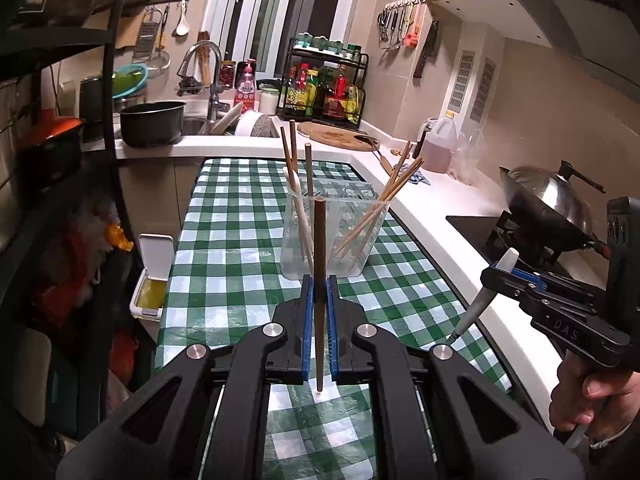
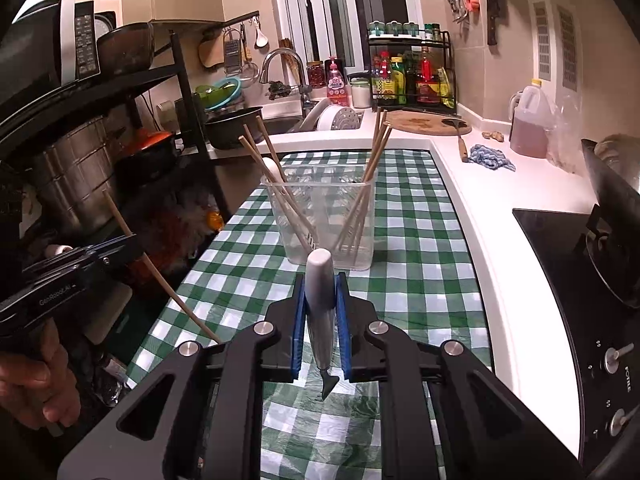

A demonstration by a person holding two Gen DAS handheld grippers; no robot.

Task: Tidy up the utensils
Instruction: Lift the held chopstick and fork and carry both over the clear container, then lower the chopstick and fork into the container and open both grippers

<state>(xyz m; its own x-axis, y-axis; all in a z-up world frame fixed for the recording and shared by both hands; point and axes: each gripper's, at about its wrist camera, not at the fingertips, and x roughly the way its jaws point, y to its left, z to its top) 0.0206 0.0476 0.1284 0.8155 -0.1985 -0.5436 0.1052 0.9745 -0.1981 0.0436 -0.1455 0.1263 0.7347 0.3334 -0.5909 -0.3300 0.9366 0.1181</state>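
Observation:
A clear plastic holder (image 1: 332, 232) stands on the green checked cloth (image 1: 240, 240), with several wooden chopsticks (image 1: 400, 184) and a white spoon (image 1: 296, 200) in it. My left gripper (image 1: 319, 288) is shut on a brown chopstick (image 1: 319, 248), held upright just in front of the holder. My right gripper (image 2: 320, 292) is shut on a white and grey handled utensil (image 2: 320, 304), tip down, also just short of the holder (image 2: 320, 220). The right gripper shows at the right of the left wrist view (image 1: 504, 272); the left one (image 2: 132, 240) with its chopstick (image 2: 160, 276) at the left of the right wrist view.
A white counter (image 1: 432, 216) runs along the right with a wok (image 1: 552, 208) on the black hob, an oil jug (image 1: 440, 144) and a blue cloth (image 2: 492, 158). A sink, a black pot (image 1: 152, 122) and a bottle rack (image 1: 324, 84) stand behind. A black shelf (image 2: 120, 128) is at the left.

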